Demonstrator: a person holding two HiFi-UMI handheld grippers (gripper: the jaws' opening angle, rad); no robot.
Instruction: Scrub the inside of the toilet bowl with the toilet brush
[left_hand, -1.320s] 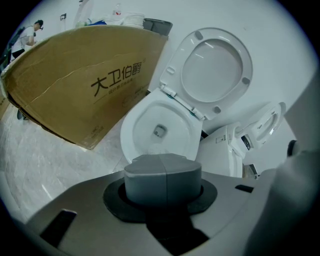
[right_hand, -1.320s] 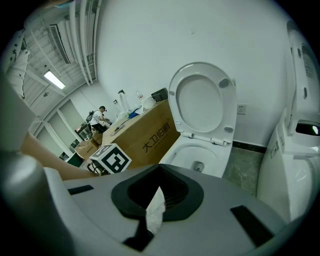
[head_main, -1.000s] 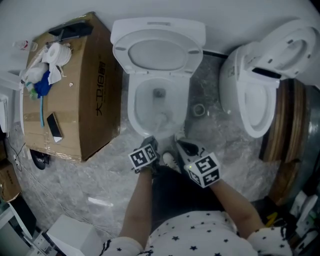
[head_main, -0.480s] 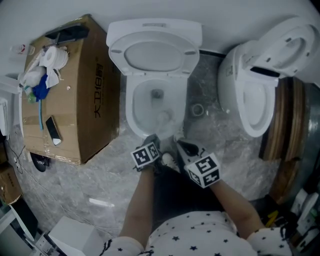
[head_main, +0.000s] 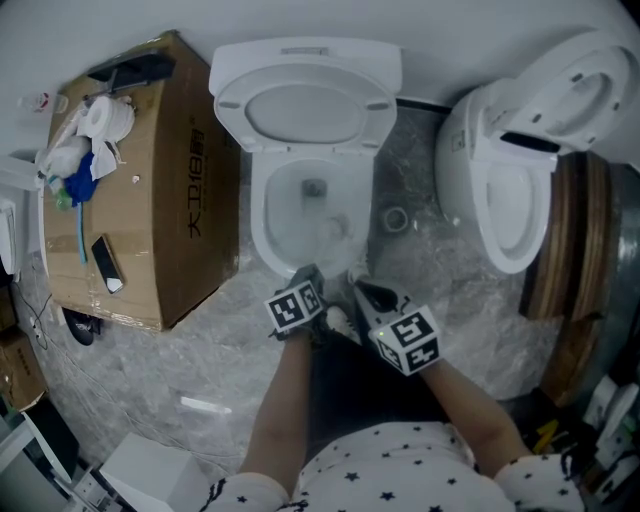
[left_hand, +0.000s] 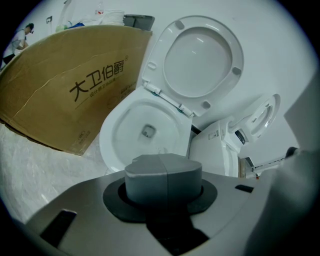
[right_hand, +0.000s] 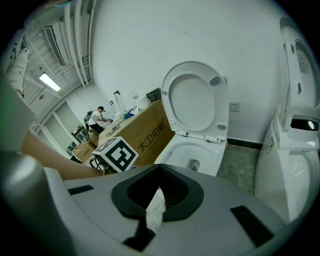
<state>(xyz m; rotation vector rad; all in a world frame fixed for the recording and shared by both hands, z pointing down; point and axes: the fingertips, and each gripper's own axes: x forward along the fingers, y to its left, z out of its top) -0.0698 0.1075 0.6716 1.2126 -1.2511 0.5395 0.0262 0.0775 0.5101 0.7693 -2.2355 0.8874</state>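
The white toilet (head_main: 262, 215) stands open in the head view, its lid (head_main: 305, 105) tipped back against the wall. My left gripper (head_main: 305, 278) hangs over the bowl's front rim, shut on the grey handle of the toilet brush (left_hand: 163, 176). The pale brush head (head_main: 338, 230) shows blurred inside the bowl, right of the drain (head_main: 315, 187). My right gripper (head_main: 360, 288) is just right of the left one, off the brush, its jaws closed with a white paper scrap (right_hand: 156, 207) caught between them. The bowl (left_hand: 107, 142) also shows ahead of the left gripper (left_hand: 163, 192).
A large cardboard box (head_main: 150, 190) stands tight against the toilet's left side, with bottles, a blue cloth and a phone on top. A second white toilet (head_main: 510, 200) stands on the right, wooden discs (head_main: 570, 250) beyond it. A tape roll (head_main: 397, 218) lies on the floor between the toilets.
The brush head has swept to the right inside the bowl, and my left gripper has shifted slightly right with it. The right gripper has stayed put.
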